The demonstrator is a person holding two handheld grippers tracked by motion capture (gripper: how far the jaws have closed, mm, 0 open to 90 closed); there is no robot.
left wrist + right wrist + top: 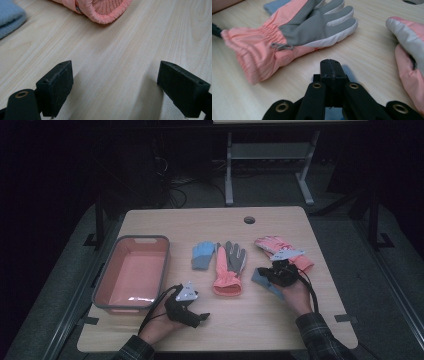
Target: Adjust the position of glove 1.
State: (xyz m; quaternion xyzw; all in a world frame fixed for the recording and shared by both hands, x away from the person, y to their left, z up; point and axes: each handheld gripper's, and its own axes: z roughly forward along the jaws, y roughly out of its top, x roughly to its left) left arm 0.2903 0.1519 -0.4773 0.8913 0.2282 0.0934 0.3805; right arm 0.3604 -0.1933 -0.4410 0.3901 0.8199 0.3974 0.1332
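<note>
A pink glove with a grey palm (229,267) (294,37) lies mid-table, with a small blue glove (202,255) (275,4) beside it. A second pink glove (280,249) (409,50) lies to the right. My right gripper (263,274) (331,72) sits between the two pink gloves. Its jaws are pressed together, and a second blue glove (259,280) (348,68) shows at and under their tip, apparently pinched. My left gripper (200,319) (115,90) rests low over bare wood near the front edge. It is open and holds nothing, and the pink cuff (105,10) lies ahead of it.
A pink bin with a grey rim (145,239) stands empty at the table's left. A round cable hole (249,219) is near the far edge. Metal frame legs stand on the dark floor behind the table.
</note>
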